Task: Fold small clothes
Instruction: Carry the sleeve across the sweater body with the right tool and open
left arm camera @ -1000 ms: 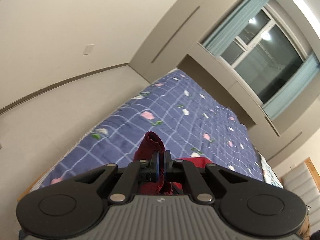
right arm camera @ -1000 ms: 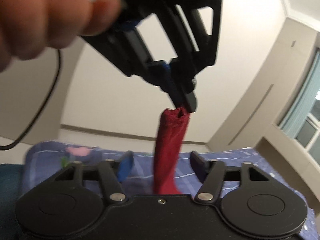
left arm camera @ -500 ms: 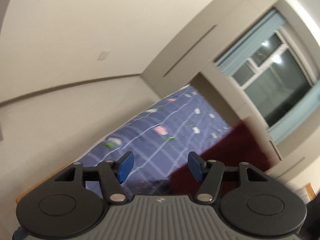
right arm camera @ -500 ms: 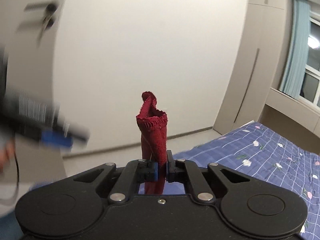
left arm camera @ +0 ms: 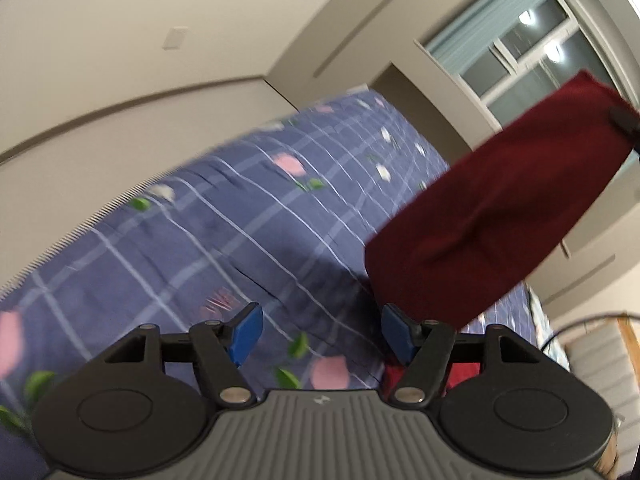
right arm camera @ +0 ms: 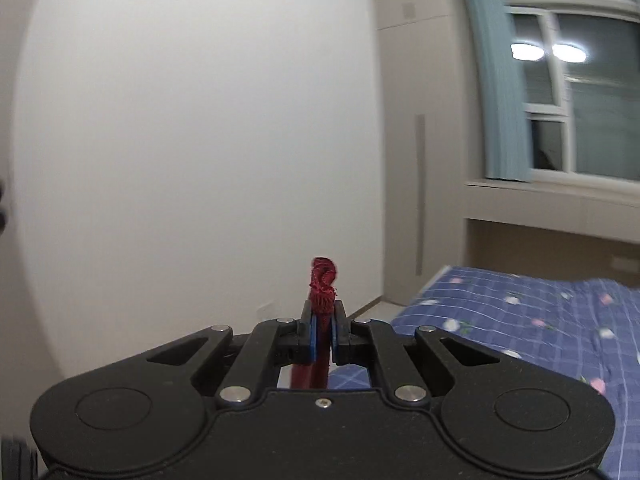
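Observation:
A dark red small garment [left arm camera: 496, 216] hangs in the air at the right of the left wrist view, held at its upper right corner by the other gripper at the frame edge. My left gripper [left arm camera: 322, 334] is open and empty, just below and left of the garment's lower end. My right gripper [right arm camera: 323, 338] is shut on a bunched edge of the red garment [right arm camera: 322, 284], which sticks up above the fingertips and hangs below them.
A bed with a blue checked floral cover [left arm camera: 224, 216] lies under the garment; it also shows in the right wrist view [right arm camera: 520, 332]. A window with blue curtains [right arm camera: 560, 100] is beyond. More red cloth [left arm camera: 460, 372] lies behind the left gripper's right finger.
My left gripper let go of the red garment and opened. My right gripper shut on the garment's edge and lifted it, so it now hangs from the right gripper alone.

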